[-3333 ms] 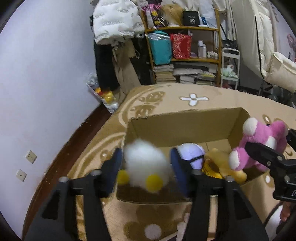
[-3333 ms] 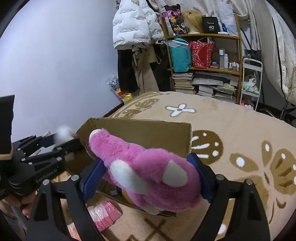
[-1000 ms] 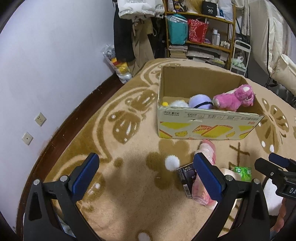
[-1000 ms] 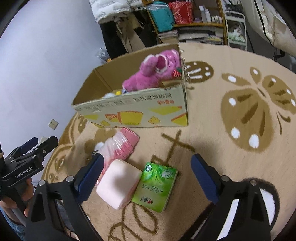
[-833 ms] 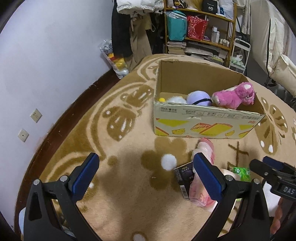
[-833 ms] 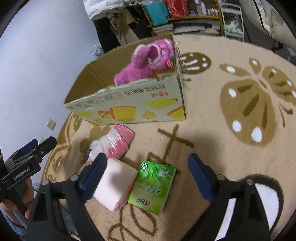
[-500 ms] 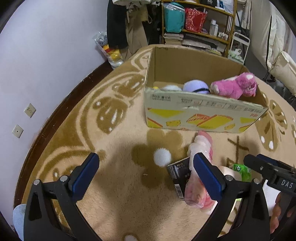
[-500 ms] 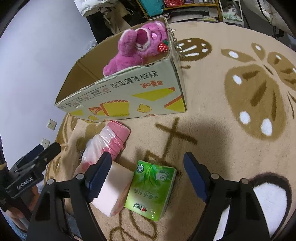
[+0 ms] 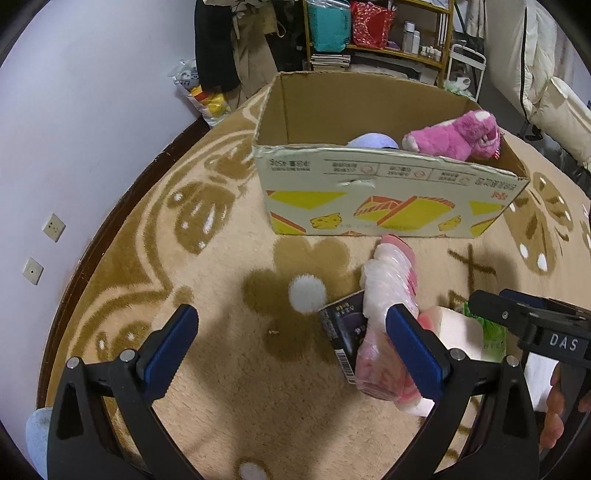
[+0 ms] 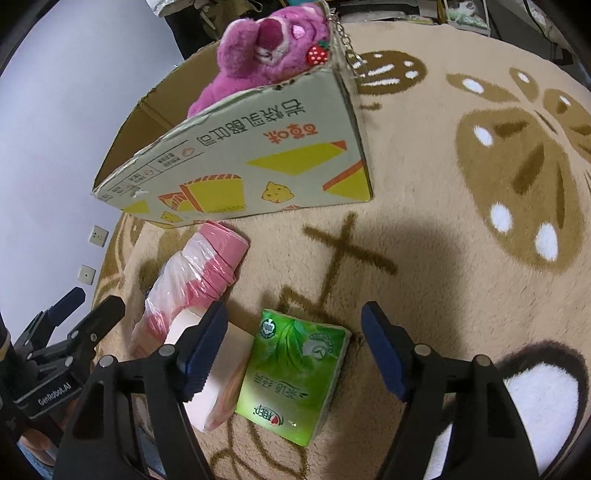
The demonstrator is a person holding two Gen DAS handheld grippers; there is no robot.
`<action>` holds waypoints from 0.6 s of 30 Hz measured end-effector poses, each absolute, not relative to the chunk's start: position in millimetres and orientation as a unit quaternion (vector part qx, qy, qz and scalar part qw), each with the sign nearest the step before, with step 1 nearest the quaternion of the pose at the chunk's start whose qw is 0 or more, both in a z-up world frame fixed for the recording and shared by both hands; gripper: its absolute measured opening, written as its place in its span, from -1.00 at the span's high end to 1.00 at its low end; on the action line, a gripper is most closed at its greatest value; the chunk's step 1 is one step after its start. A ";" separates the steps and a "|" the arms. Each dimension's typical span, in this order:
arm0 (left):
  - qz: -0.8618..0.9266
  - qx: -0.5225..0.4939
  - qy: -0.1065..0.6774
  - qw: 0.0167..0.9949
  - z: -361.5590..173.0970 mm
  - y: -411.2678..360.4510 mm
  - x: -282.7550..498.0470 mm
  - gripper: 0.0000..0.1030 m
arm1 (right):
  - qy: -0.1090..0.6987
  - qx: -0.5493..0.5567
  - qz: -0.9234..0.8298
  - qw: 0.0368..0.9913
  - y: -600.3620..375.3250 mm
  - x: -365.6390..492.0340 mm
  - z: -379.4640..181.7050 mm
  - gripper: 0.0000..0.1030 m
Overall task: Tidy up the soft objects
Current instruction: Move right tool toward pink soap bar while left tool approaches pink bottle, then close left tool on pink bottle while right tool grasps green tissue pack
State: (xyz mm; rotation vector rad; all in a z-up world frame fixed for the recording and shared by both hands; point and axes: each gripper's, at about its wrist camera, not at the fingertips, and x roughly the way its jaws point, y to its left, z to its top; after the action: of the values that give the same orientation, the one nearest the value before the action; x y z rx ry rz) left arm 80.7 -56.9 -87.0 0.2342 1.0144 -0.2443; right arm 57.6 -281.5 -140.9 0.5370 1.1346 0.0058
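A cardboard box (image 9: 388,188) stands on the carpet and holds a pink plush bear (image 9: 454,138) and a lilac plush (image 9: 373,141). The box (image 10: 258,166) and the bear (image 10: 266,48) also show in the right wrist view. In front of the box lie a pink wrapped pack (image 9: 388,314), a dark packet (image 9: 343,332), a pale pink block (image 10: 218,373) and a green tissue pack (image 10: 291,376). My left gripper (image 9: 291,343) is open and empty above the carpet, left of the pink pack. My right gripper (image 10: 295,343) is open, low over the green tissue pack.
A patterned beige carpet (image 9: 207,236) covers the floor. A lilac wall (image 9: 74,110) with sockets runs along the left. Shelves (image 9: 373,33) with bags and books and hanging clothes stand behind the box. A white coat (image 9: 554,92) hangs at the right.
Both grippers let go of their plush toys into the box, pulled back and came down toward the items on the carpet. The right gripper now hangs over the green tissue pack.
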 end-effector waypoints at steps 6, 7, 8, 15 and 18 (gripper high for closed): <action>-0.131 0.127 0.492 0.851 -92.4 -64.2 76.7 -0.95 | 0.542 0.256 -0.001 0.801 -290.1 52.2 -146.9 -0.52; -0.135 0.132 0.494 0.849 -93.6 -66.1 76.1 -0.95 | 0.542 0.255 -0.001 0.800 -290.1 51.6 -147.2 -0.52; -0.138 0.135 0.495 0.847 -94.5 -67.5 75.1 -0.95 | 0.542 0.255 -0.001 0.801 -289.9 51.8 -147.5 -0.52; -0.141 0.170 0.502 0.836 -105.6 -76.0 71.7 -0.95 | 0.545 0.256 -0.005 0.799 -289.5 51.3 -150.0 -0.52; -0.144 0.173 0.510 0.830 -109.2 -77.9 70.4 -0.95 | 0.546 0.256 -0.005 0.798 -288.0 52.4 -150.4 -0.52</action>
State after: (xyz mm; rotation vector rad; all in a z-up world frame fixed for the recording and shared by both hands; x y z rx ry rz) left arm 70.4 -77.9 -109.2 0.3670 1.0810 -0.3050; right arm 52.4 -288.0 -150.4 0.5498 1.1713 -0.0116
